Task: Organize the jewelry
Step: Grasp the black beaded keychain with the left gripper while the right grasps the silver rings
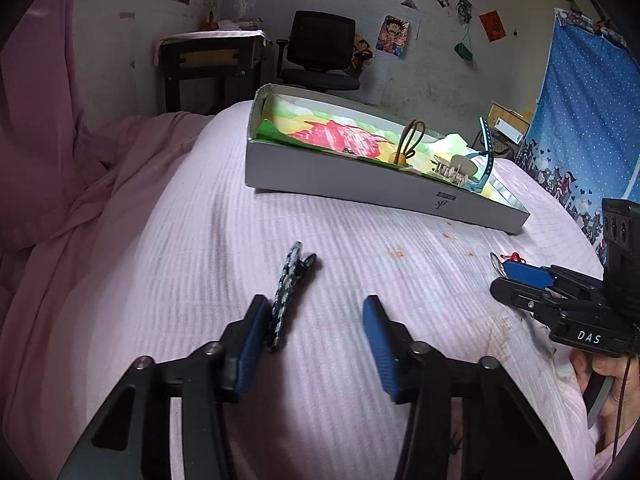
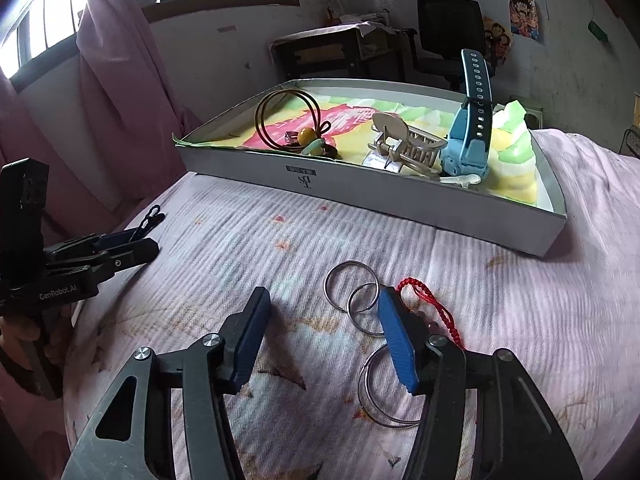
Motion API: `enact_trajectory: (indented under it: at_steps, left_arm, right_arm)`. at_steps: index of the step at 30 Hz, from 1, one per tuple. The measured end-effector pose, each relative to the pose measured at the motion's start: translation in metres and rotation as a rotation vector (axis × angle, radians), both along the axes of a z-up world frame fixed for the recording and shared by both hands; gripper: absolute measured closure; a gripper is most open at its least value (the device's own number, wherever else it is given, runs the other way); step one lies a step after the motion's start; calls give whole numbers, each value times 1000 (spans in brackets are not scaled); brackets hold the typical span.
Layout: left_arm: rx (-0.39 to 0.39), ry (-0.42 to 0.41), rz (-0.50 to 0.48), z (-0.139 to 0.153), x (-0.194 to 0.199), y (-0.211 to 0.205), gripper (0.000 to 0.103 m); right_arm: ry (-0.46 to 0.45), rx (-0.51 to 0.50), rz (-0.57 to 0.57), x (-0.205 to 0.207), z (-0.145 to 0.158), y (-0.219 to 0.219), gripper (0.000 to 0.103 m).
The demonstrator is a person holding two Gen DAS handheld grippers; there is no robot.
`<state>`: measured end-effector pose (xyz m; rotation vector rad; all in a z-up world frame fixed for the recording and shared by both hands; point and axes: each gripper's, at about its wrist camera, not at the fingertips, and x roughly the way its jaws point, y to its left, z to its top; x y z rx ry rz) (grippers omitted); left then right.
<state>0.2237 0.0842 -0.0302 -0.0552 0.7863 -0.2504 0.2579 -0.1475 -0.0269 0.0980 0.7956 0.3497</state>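
A dark braided bracelet (image 1: pixel 289 293) lies on the pink bedspread, just inside my left gripper's left finger. My left gripper (image 1: pixel 316 312) is open around it. My right gripper (image 2: pixel 322 306) is open over silver metal rings (image 2: pixel 352 292) and a red cord bracelet (image 2: pixel 430 300), which lie by its right finger. A white cardboard box (image 2: pixel 400 200) holds a brown hair tie (image 2: pixel 286 120), a blue watch (image 2: pixel 470 132), a beige hair claw (image 2: pixel 408 144) and beads. The box also shows in the left wrist view (image 1: pixel 360 184).
The pink bedspread (image 1: pixel 180 240) covers the whole work surface and folds at the left. A desk and black office chair (image 1: pixel 320 52) stand behind the bed. A blue curtain (image 1: pixel 584 120) hangs at the right.
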Motion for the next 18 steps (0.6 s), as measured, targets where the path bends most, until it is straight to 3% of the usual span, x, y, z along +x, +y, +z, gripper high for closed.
enact_trajectory:
  at_steps: [8, 18]
  left_arm:
    - [64, -11, 2, 2, 2, -16, 76]
    - [145, -20, 41, 6, 2, -33, 91]
  right_arm:
    - [9, 20, 2, 3, -4, -3, 61]
    - [1, 6, -20, 0, -5, -4, 77]
